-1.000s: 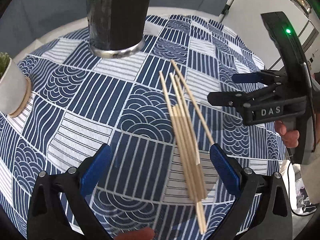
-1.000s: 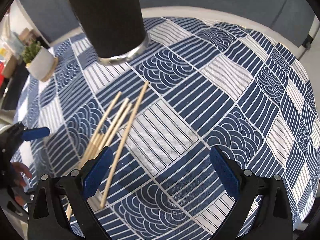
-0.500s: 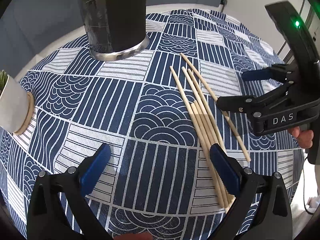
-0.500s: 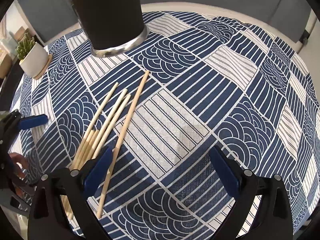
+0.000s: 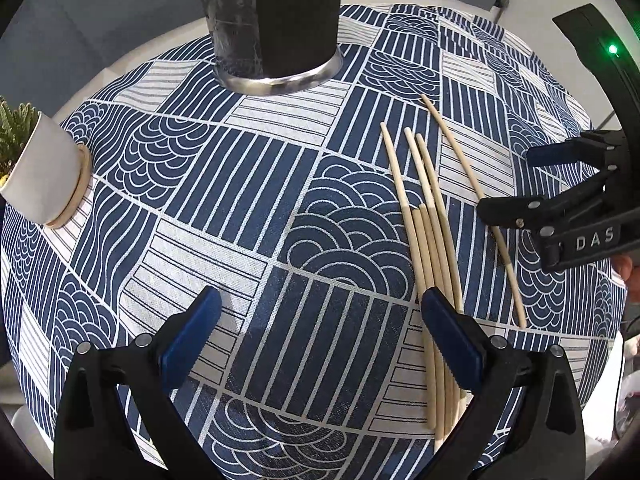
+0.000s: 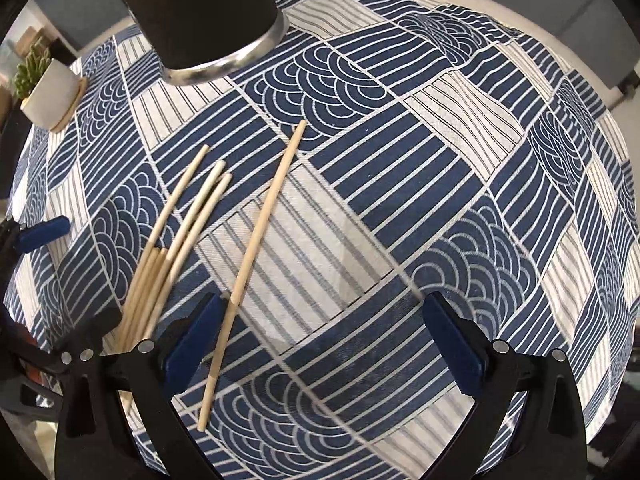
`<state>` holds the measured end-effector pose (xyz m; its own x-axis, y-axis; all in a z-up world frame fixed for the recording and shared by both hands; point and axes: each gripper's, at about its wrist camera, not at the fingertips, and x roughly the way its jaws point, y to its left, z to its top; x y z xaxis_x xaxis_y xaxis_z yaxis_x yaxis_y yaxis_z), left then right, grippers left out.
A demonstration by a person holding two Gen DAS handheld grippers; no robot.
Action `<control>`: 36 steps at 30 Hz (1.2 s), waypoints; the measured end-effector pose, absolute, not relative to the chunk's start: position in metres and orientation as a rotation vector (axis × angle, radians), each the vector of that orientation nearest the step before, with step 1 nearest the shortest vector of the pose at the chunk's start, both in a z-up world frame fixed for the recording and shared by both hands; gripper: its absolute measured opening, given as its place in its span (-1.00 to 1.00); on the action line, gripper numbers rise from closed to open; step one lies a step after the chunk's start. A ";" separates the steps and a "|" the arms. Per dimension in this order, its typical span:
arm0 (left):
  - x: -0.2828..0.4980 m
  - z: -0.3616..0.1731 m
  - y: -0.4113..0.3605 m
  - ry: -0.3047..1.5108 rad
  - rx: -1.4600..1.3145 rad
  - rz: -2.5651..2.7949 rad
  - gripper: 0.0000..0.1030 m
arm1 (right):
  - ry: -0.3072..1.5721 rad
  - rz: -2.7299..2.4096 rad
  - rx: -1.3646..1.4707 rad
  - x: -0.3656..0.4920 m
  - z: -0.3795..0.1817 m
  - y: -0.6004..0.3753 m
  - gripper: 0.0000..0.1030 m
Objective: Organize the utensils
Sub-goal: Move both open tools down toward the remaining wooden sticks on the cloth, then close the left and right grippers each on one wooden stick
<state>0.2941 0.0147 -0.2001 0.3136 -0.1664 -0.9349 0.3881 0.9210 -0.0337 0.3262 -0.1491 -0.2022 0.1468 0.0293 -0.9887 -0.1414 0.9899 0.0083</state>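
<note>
Several wooden chopsticks [image 5: 430,240] lie bundled on the blue patterned tablecloth [image 5: 248,208], with one single chopstick [image 5: 472,184] apart to their right. A tall black holder with a metal base [image 5: 276,20] stands at the back. My left gripper [image 5: 320,332] is open and empty, its right finger over the bundle's near ends. My right gripper [image 6: 320,332] is open and empty, the single chopstick [image 6: 260,240] running past its left finger; the bundle [image 6: 168,256] lies further left. The right gripper also shows in the left wrist view [image 5: 560,184].
A small white plant pot [image 5: 40,176] on a wooden coaster sits at the far left; it also shows in the right wrist view [image 6: 50,92]. The round table's white edge [image 5: 132,44] curves behind the holder.
The left gripper has shifted left, so the chopsticks now lie under its right finger. The right gripper has moved closer to the single chopstick.
</note>
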 end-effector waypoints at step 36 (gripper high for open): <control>0.299 -0.203 -0.008 1.237 0.091 -0.089 0.92 | 1.493 0.288 -0.261 0.366 -0.206 -0.192 0.88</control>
<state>0.2988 -0.0078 -0.2033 0.3251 -0.0188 -0.9455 0.1171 0.9929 0.0205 0.3664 -0.1921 -0.2063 0.0554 0.0276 -0.9981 -0.3455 0.9384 0.0068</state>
